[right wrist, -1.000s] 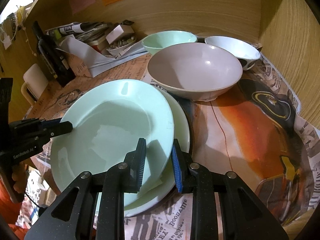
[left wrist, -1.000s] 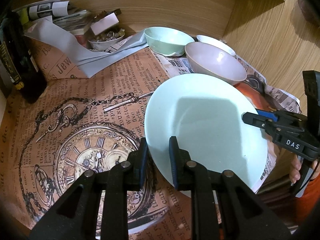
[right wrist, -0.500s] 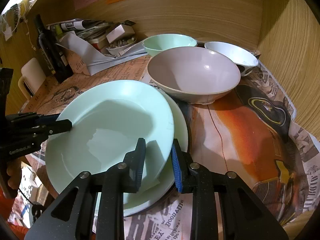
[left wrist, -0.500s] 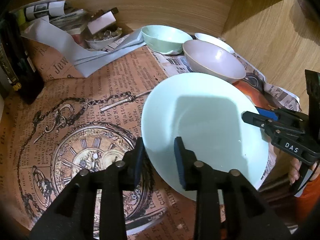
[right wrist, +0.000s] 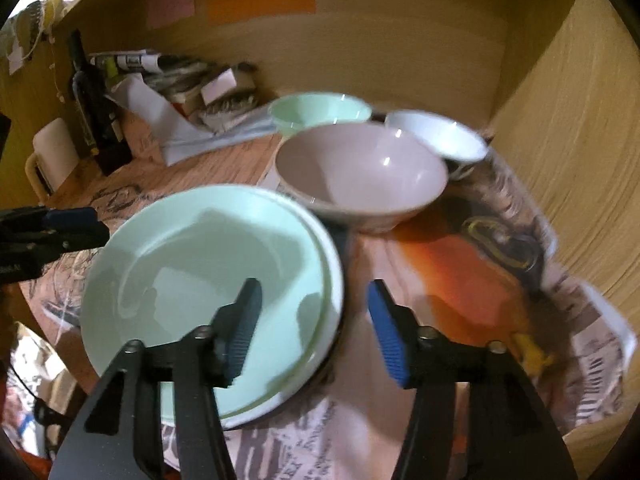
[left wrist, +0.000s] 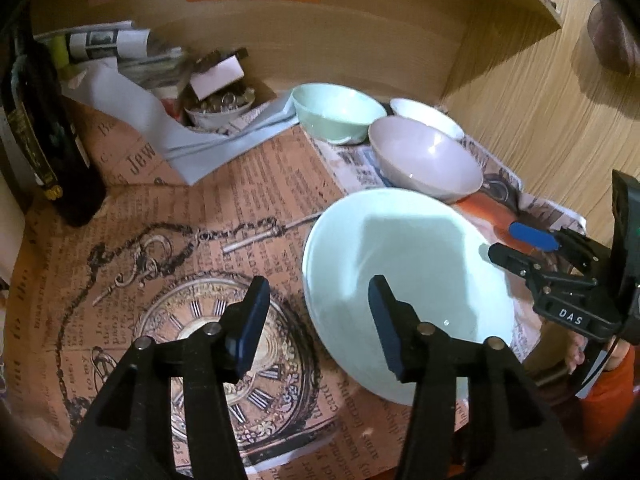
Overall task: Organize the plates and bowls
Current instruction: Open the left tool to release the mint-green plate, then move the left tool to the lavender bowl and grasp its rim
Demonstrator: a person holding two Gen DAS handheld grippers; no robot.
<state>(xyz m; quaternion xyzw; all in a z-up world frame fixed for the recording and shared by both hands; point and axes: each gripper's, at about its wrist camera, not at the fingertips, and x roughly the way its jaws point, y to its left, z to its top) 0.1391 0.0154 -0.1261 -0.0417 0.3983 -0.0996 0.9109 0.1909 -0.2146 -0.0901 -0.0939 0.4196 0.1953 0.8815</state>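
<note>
Item one: your left claw (left wrist: 316,320), jaws spreading, nothing pinched. The near-left rim of the green plate (left wrist: 404,280) sits between the pads but neither pad presses on it.

Item two: your right claw (right wrist: 314,326), jaws also spreading, nothing pinched. The right rim of the plate stack lies between its pads, untouched.

Item three: green plate (right wrist: 200,264), round, so no long axis to report; it lies flat, face up, on a white plate (right wrist: 332,280) whose edge shows along the right side. The pair rests on the table (left wrist: 168,208), at the seam between the brown clock-print paper (left wrist: 120,300) and the orange newsprint (right wrist: 460,280).

Item four: pink bowl (right wrist: 360,172), upright, mouth up, just behind the stack.

Item five: green bowl (right wrist: 320,110) and white bowl (right wrist: 436,136), both upright, side by side behind the pink one, near the wooden back wall (right wrist: 400,40).

Item six: dark bottle (left wrist: 44,148), standing at the far left beside a heap of papers (left wrist: 132,60).

Item seven: a hand (left wrist: 576,356), partly visible under the right claw's body.
</note>
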